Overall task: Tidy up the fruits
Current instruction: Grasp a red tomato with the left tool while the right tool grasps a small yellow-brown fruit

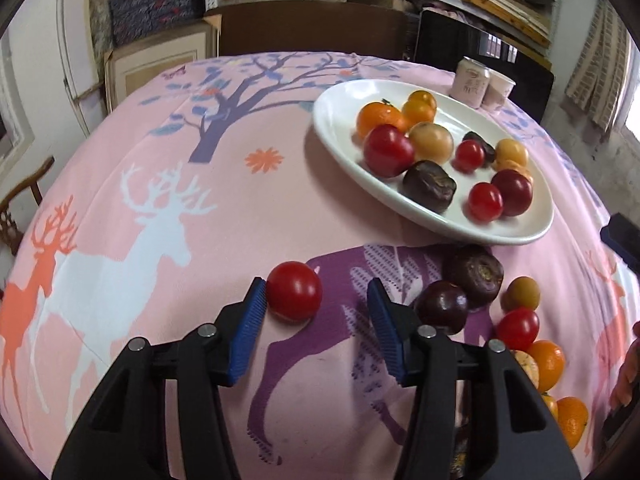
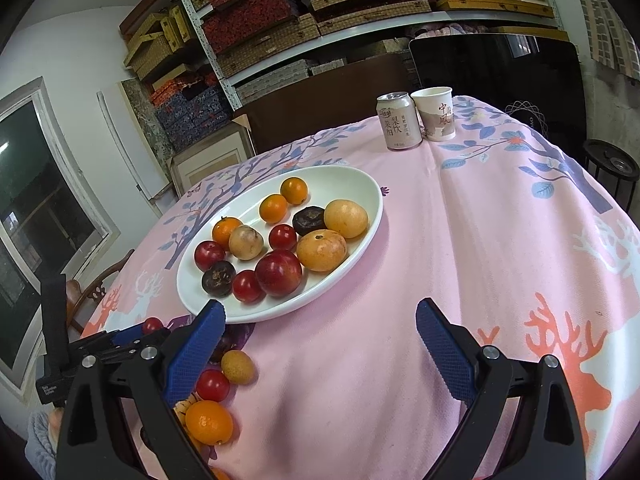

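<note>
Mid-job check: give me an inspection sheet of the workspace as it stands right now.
Surface: pink deer-print tablecloth, covering the table.
Job's things: white oval plate holding mixed fruit; red tomato and other loose fruit still on the cloth.
Clutter: drink can and paper cup beyond the plate.
Grippers: left hand-held gripper open, one pad beside the tomato; right hand-held gripper open, empty.
Cables: nothing seen.
Surroundings: shelves of boxes, window.

Storeroom: shelves (image 2: 304, 20) stacked with boxes behind clothed table (image 2: 500, 240).
</note>
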Demonstrator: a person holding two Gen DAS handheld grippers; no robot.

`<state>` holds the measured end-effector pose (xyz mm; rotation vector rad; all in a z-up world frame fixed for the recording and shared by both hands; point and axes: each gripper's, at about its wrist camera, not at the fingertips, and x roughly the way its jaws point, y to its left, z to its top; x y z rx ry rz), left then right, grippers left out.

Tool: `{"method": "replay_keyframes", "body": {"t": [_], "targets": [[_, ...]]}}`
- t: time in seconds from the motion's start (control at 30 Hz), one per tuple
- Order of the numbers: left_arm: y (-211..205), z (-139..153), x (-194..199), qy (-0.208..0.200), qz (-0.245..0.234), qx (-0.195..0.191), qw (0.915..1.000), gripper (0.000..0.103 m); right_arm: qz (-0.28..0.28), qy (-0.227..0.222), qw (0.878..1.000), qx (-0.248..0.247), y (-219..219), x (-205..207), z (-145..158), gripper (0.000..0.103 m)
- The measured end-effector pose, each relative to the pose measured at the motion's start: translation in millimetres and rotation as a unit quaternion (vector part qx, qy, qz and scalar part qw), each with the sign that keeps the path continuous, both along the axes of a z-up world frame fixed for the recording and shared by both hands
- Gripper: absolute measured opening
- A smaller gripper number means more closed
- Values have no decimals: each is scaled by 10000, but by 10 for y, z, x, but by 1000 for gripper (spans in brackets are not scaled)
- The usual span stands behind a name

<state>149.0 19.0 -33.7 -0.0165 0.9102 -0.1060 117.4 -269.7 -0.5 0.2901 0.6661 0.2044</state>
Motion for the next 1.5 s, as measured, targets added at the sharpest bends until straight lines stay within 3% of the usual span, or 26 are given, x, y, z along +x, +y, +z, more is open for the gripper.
{"method": "replay_keyframes", "body": {"t": [0.2, 0.3, 0.6, 0.73, 0.77, 0.9, 1.17, 1.23, 1.5], "targets": [[190, -27, 16, 156, 261, -289, 9991, 28, 152, 14, 9998, -84, 66, -3, -12, 97], [199, -28, 27, 154, 268, -316, 9990, 27, 240, -1, 9996, -119, 99, -7, -13, 97], [56, -52, 29, 11, 102, 218, 9997, 28, 819, 172, 9961, -264, 319, 6, -80, 96], [-49, -58, 17, -53, 58, 625, 9980, 29, 1047, 343, 9931, -400, 448, 40, -155, 82], [-54, -58, 19, -56, 67, 638, 9979, 29, 1117, 420, 9923, -335, 469, 58, -184, 79], [13, -56, 31, -26, 141, 365, 9992, 29, 1377, 943, 9859, 136, 528, 212, -341, 51], [34, -57, 44, -21, 242, 259, 9994, 28, 1536, 1106, 9815, 296, 650, 248, -415, 41], [24, -57, 45, -17, 243, 286, 9993, 28, 1560, 1102, 9809, 362, 647, 232, -413, 32], [23, -39, 21, -61, 142, 185, 9997, 27, 1443, 830, 9857, 250, 540, 130, -286, 26]]}}
